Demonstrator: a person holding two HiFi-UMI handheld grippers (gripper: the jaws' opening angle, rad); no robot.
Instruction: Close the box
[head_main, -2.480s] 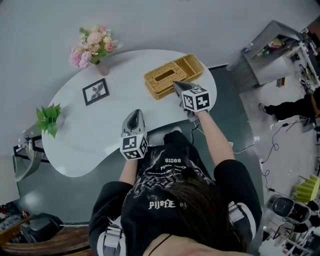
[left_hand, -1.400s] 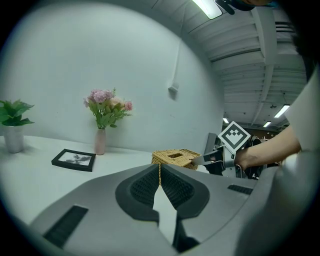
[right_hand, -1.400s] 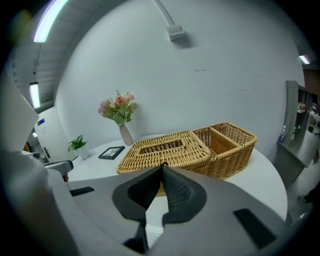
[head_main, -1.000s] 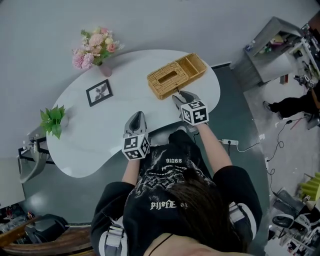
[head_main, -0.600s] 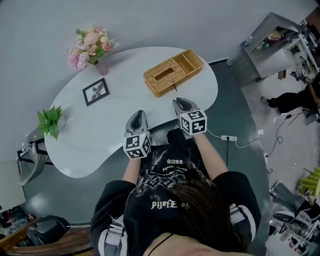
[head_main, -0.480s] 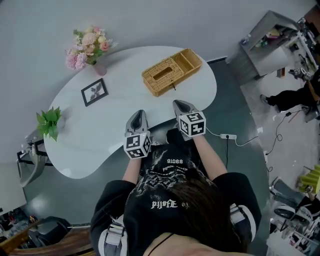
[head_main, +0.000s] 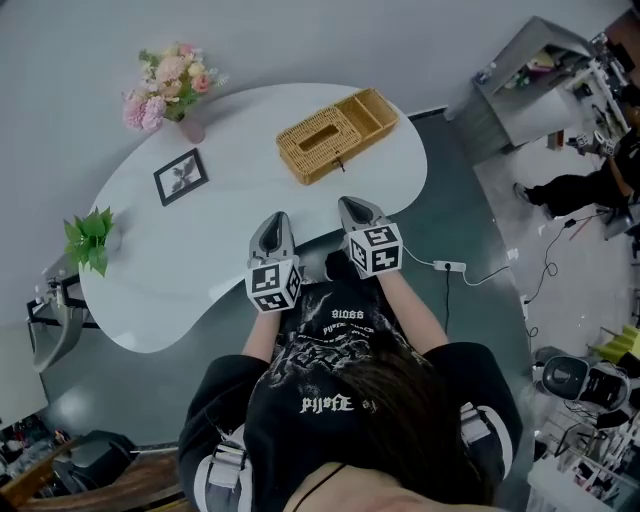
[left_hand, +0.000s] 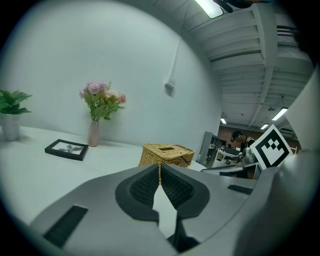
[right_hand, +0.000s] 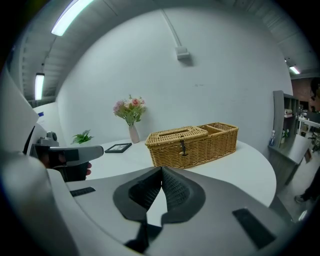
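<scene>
The wicker box (head_main: 335, 135) stands at the far right of the white table (head_main: 190, 260), its slotted lid down and its dark latch (right_hand: 183, 147) hanging on the front wall. An open side compartment (head_main: 372, 104) adjoins it on the right. Both grippers hover over the table's near edge, well short of the box. My left gripper (head_main: 275, 220) is shut with nothing in it. My right gripper (head_main: 351, 207) has just been closing and now stands shut, with nothing between its jaws. The box (left_hand: 165, 154) shows ahead in the left gripper view, and the box (right_hand: 192, 143) also in the right gripper view.
A vase of pink flowers (head_main: 165, 85), a black picture frame (head_main: 181, 176) and a small green plant (head_main: 90, 240) stand on the table's left half. A grey cabinet (head_main: 530, 75) and cables lie on the floor to the right.
My right gripper has drawn back from the box towards the table's near edge, beside the left one. The left gripper has stayed put.
</scene>
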